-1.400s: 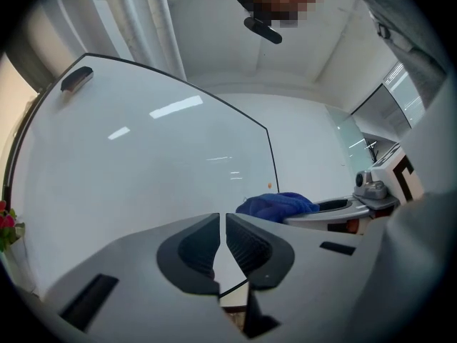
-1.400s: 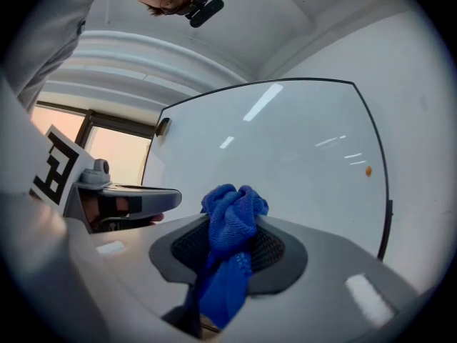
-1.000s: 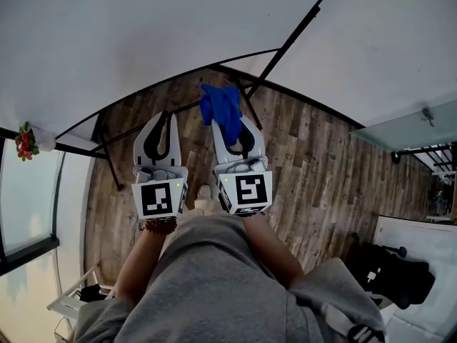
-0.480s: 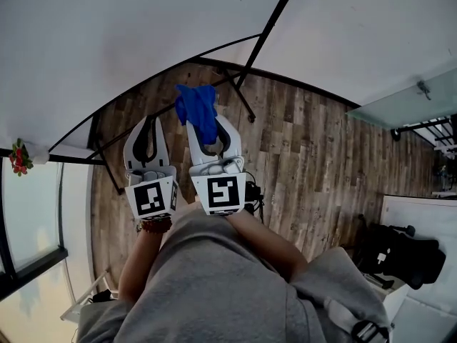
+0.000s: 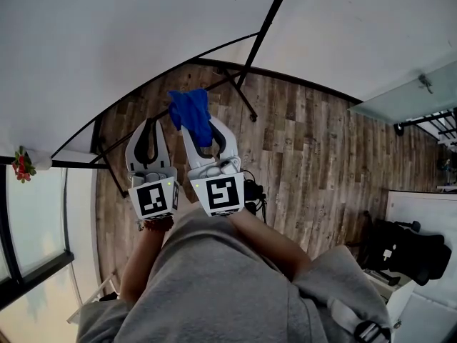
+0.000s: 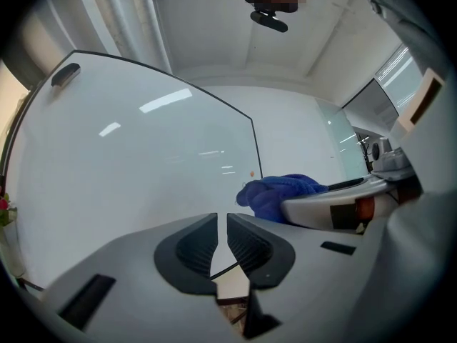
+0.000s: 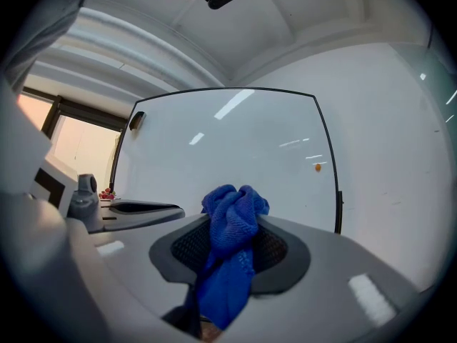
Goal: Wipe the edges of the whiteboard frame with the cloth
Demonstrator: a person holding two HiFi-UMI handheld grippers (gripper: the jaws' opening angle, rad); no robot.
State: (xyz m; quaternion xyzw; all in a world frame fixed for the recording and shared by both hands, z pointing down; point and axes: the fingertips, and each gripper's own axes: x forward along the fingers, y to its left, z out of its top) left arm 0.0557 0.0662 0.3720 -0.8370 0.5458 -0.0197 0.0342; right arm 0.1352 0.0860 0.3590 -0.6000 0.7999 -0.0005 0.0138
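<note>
A blue cloth (image 5: 191,113) (image 7: 230,247) (image 6: 280,194) is bunched in my right gripper (image 5: 194,122) (image 7: 230,229), which is shut on it. The whiteboard (image 5: 128,27) (image 7: 228,152) (image 6: 136,163) stands in front of me, a white panel in a thin black frame (image 5: 261,34) (image 7: 328,164) (image 6: 255,145). The cloth hangs just short of the frame's bottom edge (image 5: 153,88). My left gripper (image 5: 149,125) (image 6: 222,232) is beside it on the left, jaws nearly together with nothing between them.
The whiteboard's black stand legs (image 5: 239,98) spread over the wooden floor (image 5: 321,156). A small orange magnet (image 7: 318,167) sits near the board's right edge. A red plant (image 5: 23,164) is at the left window, and a black chair (image 5: 407,252) at the lower right.
Both grippers and the cloth have shifted left and a little closer to the board's bottom frame edge. The right gripper stays shut on the cloth.
</note>
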